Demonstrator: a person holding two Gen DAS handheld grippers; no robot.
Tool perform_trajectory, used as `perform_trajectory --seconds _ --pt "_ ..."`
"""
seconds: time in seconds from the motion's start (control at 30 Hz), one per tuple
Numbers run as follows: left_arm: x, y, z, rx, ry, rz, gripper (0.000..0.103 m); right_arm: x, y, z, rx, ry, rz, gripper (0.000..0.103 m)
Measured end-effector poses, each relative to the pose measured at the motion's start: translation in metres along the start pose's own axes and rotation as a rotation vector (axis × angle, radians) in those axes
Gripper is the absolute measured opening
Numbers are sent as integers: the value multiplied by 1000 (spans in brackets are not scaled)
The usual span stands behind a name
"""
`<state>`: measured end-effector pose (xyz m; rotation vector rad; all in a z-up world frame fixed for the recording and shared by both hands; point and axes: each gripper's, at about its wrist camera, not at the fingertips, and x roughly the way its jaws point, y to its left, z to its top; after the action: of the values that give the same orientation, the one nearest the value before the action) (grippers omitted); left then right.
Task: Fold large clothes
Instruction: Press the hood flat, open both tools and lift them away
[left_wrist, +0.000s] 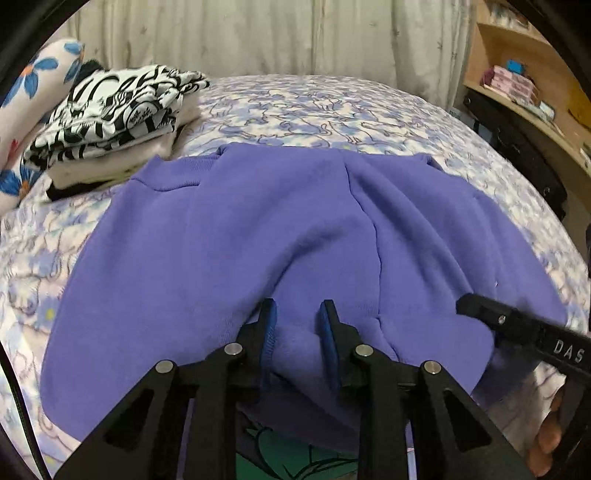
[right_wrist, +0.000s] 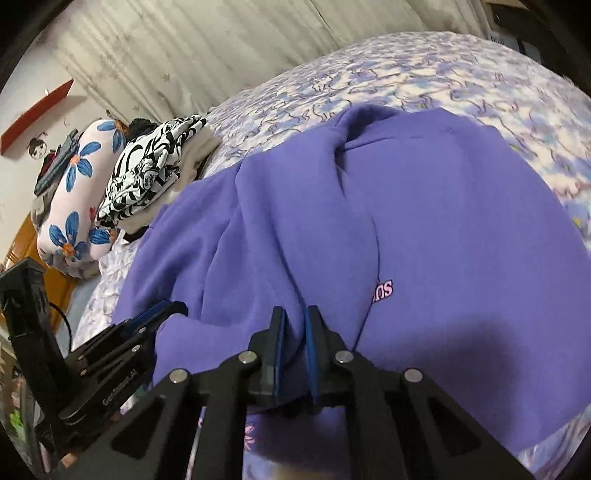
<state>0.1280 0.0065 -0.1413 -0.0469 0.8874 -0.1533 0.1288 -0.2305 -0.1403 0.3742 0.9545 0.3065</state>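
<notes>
Left wrist view: purple sweatshirt (left_wrist: 229, 236) spread across a bed with a blue-and-white patterned sheet (left_wrist: 332, 107), reaching from near the far edge down to the near edge, where its fabric bunches up. Left gripper (left_wrist: 297, 314) angled down at that near hem; a raised fold of purple cloth sits between the blue pads (left_wrist: 271, 332), which press it on both sides, so the jaws are clamped on the sweatshirt. Right gripper (left_wrist: 476, 306) enters from the lower right, its tip against the same near edge of the garment; fingers of a hand (left_wrist: 545, 443) show beneath it.

Right wrist view: right gripper (right_wrist: 295, 317) has its jaws drawn nearly together with a thin pleat of the purple sweatshirt (right_wrist: 443, 229) pinched between the pads. Pink lettering (right_wrist: 382, 291) on the garment lies just right of the tips, partly folded under. Left gripper (right_wrist: 166, 310) visible at lower left, its tips buried in the cloth edge.

Stack of folded clothes (left_wrist: 110, 122), black-and-white print on top, pale layers below, sits on the bed at far left, just beside the sweatshirt's far left corner. Flowered pillow (right_wrist: 79, 192) beyond the stack. Pale curtain (left_wrist: 258, 37) behind the bed; wooden shelf (left_wrist: 517, 85) at right
</notes>
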Motion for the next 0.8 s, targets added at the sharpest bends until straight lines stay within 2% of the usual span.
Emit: perform_trajectory --seconds 0.1,0.2,0.3,0.53,0.8 --pt "-9 2 4 -24 15 -5 24 -5 4 2 27 6 8 13" --pt "-19 3 6 -50 36 -15 31 -12 13 3 21 8 -12 13" --pt "-34 4 7 -76 54 -14 46 -24 21 1 28 7 -4 13" --pt "-84 5 -4 -97 47 -51 48 -59 51 -13 -37 -31 13 13" --pt "-137 14 -30 -96 28 -48 54 -89 85 -39 -127 -43 27 13"
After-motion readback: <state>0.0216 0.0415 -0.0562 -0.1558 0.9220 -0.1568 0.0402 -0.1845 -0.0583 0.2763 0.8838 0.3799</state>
